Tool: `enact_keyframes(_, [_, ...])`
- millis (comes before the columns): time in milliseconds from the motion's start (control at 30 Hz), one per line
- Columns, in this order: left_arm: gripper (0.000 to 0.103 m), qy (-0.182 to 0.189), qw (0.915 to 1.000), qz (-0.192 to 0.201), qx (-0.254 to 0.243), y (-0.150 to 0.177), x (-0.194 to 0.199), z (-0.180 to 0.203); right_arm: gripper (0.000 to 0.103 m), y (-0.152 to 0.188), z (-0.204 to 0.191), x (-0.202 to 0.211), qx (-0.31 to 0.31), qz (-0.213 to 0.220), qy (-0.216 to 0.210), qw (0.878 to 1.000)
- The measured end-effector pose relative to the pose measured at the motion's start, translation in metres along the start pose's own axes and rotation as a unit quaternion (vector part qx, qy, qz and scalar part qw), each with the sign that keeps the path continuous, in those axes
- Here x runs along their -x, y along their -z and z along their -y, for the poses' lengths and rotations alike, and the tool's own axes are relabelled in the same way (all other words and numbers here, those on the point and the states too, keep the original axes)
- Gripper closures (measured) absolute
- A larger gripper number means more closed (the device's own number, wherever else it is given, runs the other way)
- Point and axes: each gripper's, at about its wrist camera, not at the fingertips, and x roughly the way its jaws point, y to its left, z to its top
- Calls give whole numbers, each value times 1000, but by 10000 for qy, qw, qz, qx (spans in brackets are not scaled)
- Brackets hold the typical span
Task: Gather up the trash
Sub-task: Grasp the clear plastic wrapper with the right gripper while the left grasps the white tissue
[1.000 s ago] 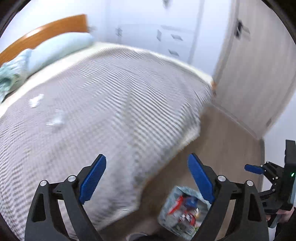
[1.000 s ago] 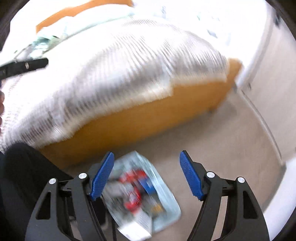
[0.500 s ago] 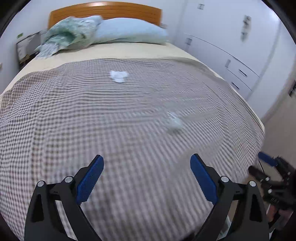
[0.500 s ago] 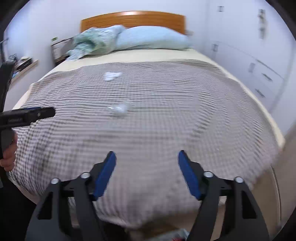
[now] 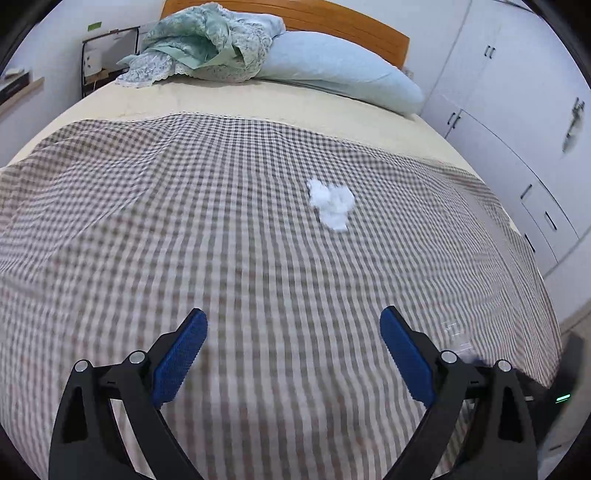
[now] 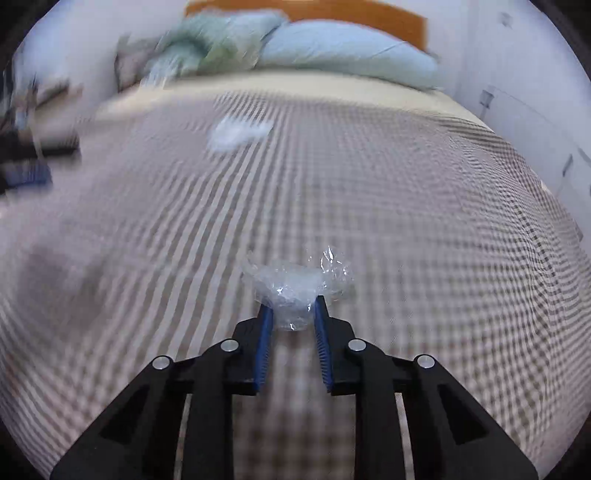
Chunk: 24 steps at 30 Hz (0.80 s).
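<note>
A crumpled white tissue (image 5: 332,203) lies on the checked blanket (image 5: 184,221) in the middle of the bed, well ahead of my left gripper (image 5: 293,325), which hangs open over bare blanket. In the right wrist view my right gripper (image 6: 293,314) is closing on a crumpled clear plastic wrap (image 6: 299,284), whose lower part is pinched between the blue pads while the rest bulges above the tips. The same wrap (image 5: 456,338) shows just right of the left gripper. The tissue (image 6: 236,133) is a blur farther up the bed.
A pale blue pillow (image 5: 340,70) and a bunched green lace cloth (image 5: 199,44) lie against the wooden headboard (image 5: 351,22). White cupboards with drawers (image 5: 517,147) run along the bed's right side. A shelf unit (image 5: 107,55) stands at the left.
Both views swung from the floor and the trash bag up over the bed. The right jaws narrowed around the plastic wrap. The left jaws stayed wide.
</note>
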Motion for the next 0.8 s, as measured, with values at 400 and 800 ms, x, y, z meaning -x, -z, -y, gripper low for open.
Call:
enact_keyframes(400, [41, -835, 9780, -231, -1897, -73, -140, 80, 81, 5, 66, 7, -1009, 1420, -176, 9846])
enact_keyframes(800, [101, -637, 9868, -508, -1398, -39, -123, 72, 81, 1, 59, 2, -764, 1529, 213, 9850])
